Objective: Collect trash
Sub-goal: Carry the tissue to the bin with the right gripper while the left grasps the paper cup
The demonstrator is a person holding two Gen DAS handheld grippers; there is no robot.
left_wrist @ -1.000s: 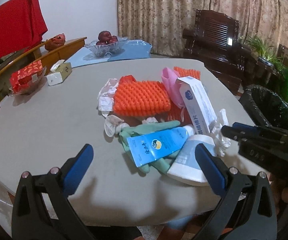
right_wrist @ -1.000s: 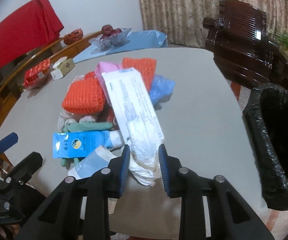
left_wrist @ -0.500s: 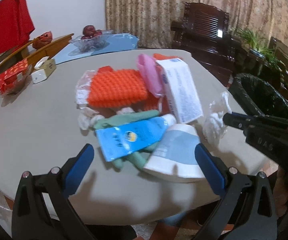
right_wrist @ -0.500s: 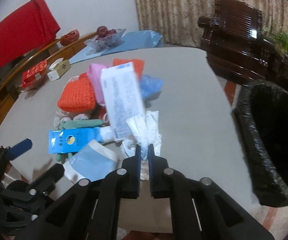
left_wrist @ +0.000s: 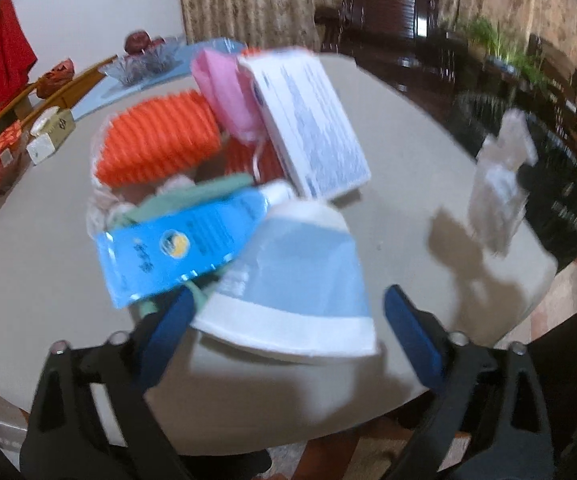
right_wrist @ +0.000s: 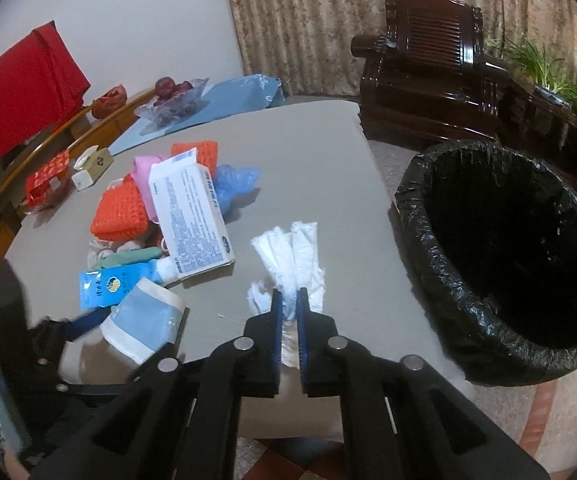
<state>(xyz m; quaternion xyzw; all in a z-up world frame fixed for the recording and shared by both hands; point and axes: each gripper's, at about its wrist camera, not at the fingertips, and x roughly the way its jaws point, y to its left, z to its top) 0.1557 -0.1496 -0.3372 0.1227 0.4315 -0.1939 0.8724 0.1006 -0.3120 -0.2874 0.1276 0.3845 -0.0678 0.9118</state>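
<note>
One tissue wad (right_wrist: 288,264) is now lifted off the table (right_wrist: 320,168), clamped in my right gripper (right_wrist: 287,312) near the bin (right_wrist: 500,264). My left gripper (left_wrist: 286,320) has dropped over the paper cup (left_wrist: 288,280), jaws closing but not touching, so the cup goes next.

Wrist views, seemingly downward, shared table (right_wrist: 308,168)

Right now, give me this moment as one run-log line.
right tool: shut on crumpled tissue, lifted beside bin | left tool: closing around paper cup, not gripped | pile: on table
</note>
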